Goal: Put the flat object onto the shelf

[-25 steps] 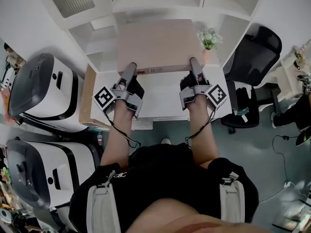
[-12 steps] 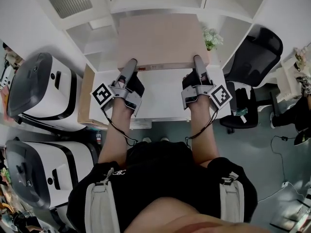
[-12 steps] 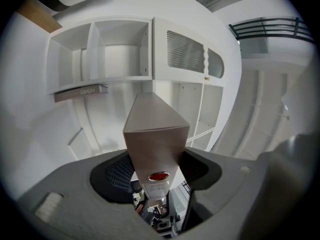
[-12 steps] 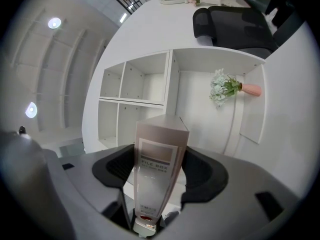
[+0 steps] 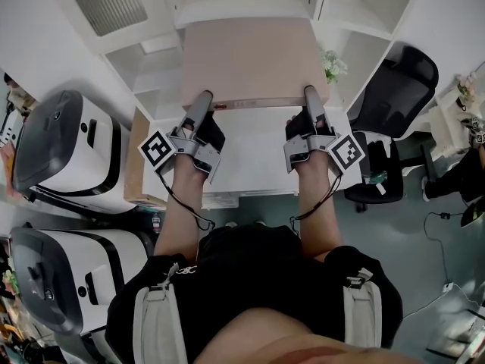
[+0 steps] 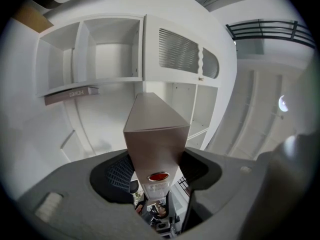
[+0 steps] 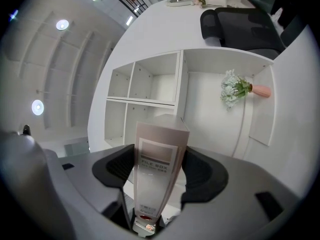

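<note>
File box (image 5: pixel 254 59) pinched at near edge by left tongs (image 5: pixel 203 98) and right tongs (image 5: pixel 310 94); best held level, aimed squarely into shelf (image 5: pixel 242 10) opening.

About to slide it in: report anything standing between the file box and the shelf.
Nothing visible does. The file box faces an open shelf bay; the flower vase stands in the bay to the right, off its path.

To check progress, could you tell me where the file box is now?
In the head view, the file box is held flat at top centre, between the left hand-held gripper and the right hand-held gripper, in front of the white shelf.
</note>
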{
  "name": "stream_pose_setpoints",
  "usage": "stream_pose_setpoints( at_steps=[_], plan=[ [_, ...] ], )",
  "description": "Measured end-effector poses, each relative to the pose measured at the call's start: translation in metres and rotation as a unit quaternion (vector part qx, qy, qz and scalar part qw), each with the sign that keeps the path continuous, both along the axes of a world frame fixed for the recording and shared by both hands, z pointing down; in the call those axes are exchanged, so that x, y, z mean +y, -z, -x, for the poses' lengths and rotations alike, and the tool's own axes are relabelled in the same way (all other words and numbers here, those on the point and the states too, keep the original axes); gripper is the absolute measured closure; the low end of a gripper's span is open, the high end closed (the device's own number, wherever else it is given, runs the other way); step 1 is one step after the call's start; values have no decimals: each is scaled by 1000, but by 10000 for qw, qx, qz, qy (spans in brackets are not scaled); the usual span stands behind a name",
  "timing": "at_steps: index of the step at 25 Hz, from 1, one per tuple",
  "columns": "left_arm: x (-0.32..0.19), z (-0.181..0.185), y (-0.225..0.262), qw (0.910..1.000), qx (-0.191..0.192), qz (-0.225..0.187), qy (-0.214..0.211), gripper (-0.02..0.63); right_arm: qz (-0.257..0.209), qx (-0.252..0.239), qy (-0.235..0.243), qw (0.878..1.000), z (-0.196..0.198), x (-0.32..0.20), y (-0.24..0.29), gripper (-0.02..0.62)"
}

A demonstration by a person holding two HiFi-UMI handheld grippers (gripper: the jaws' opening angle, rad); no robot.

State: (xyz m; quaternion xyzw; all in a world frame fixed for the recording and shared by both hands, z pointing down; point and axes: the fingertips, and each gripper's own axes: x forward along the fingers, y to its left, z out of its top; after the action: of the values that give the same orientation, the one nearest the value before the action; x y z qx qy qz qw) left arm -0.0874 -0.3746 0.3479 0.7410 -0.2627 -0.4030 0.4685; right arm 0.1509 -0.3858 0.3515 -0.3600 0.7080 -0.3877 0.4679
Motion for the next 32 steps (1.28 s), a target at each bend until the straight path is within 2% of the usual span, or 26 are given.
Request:
stream_pose_setpoints(
  at_steps=[20,32],
  plan=[
    [-27,12,28,9992,-92,-369,-72,324,-400,6,-8,9992,12,-26,26,304],
    [-65,18,39,9994,-95,-338,8,318,-170,22,28,9998,17,-67,36,302]
  ],
)
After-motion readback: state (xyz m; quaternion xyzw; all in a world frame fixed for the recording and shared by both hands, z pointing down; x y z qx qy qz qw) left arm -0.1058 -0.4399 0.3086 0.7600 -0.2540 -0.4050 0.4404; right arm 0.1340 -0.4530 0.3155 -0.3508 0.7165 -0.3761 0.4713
